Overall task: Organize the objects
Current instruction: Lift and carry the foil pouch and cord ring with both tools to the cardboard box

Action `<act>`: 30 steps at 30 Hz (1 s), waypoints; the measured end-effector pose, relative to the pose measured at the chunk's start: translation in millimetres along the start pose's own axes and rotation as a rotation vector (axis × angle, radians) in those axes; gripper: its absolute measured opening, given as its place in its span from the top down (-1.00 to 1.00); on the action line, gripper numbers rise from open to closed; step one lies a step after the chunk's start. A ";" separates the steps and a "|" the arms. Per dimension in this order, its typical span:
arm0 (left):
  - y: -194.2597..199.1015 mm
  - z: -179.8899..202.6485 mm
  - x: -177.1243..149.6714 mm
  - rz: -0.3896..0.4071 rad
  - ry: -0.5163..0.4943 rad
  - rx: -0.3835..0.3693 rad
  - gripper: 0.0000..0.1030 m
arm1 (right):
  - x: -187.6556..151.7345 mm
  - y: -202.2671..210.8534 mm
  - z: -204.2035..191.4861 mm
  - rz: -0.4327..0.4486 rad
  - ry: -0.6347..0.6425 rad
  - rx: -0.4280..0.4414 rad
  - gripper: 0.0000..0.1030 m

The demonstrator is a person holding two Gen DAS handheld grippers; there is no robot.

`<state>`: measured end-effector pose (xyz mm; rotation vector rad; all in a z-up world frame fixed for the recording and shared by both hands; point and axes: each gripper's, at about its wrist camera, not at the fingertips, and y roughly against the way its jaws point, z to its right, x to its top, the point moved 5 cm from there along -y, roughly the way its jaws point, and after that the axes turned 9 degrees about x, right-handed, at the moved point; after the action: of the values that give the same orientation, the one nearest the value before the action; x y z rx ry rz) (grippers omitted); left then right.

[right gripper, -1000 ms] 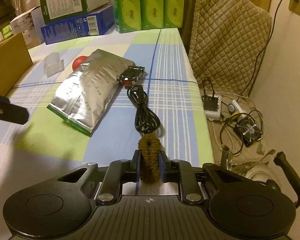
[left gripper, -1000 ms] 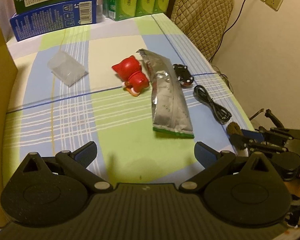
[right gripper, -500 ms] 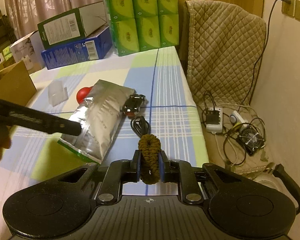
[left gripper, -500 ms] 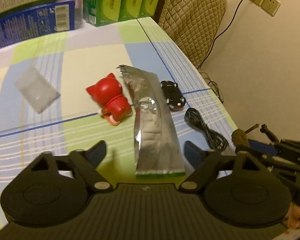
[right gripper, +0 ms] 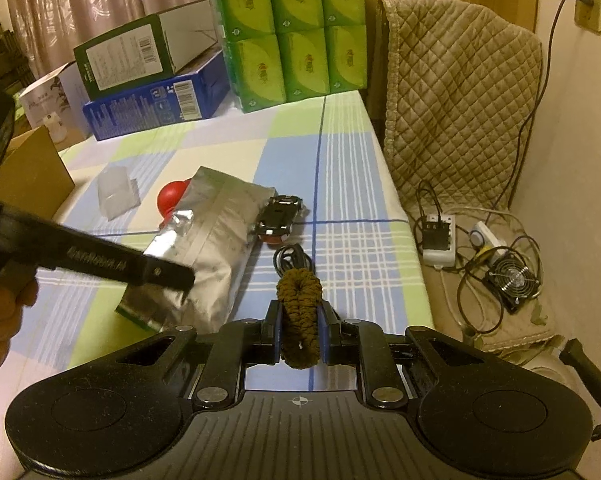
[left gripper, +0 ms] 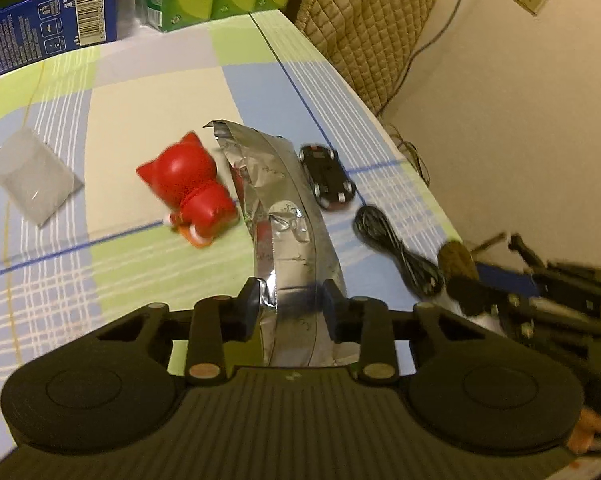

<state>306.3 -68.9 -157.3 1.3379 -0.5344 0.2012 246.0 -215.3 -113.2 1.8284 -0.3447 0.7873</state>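
A long silver foil bag (left gripper: 284,220) lies on the checked tablecloth, and my left gripper (left gripper: 290,304) is shut on its near end. The same silver foil bag (right gripper: 208,240) shows in the right wrist view with the left gripper's finger (right gripper: 140,268) across it. My right gripper (right gripper: 300,332) is shut on a brown hair scrunchie (right gripper: 300,312), held above the table's right edge; that brown hair scrunchie (left gripper: 456,256) also appears at right in the left wrist view. A red cat figure (left gripper: 192,188) lies left of the bag, a black toy car (left gripper: 328,176) to its right, and a coiled black cable (left gripper: 392,248) beside the car.
A clear plastic box (left gripper: 32,176) sits at far left. Blue and green cartons (right gripper: 156,76) and green tissue packs (right gripper: 292,28) line the back. A cardboard box (right gripper: 32,172) stands left. A quilted chair (right gripper: 456,108), power strip (right gripper: 438,236) and fan (right gripper: 512,280) are right of the table.
My left gripper moved forward over the foil bag's near end and went from open to shut on it. The right gripper rose slightly, still holding the scrunchie.
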 end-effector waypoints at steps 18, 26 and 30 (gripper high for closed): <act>99.0 -39.3 -129.7 -0.082 0.043 0.024 0.44 | -6.1 31.8 -67.2 -0.098 0.092 0.087 0.72; 93.1 -50.0 -111.8 -0.054 0.087 0.042 -0.07 | -20.9 36.1 -75.0 -0.088 0.010 0.106 0.72; 72.0 -46.3 -104.0 -0.088 0.068 0.044 -0.07 | -27.0 30.6 -71.9 -0.090 -0.030 0.105 0.72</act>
<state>196.8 9.2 -150.6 1.3894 -0.4147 0.1867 183.1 -165.3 -93.3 1.9413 -0.2421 0.7279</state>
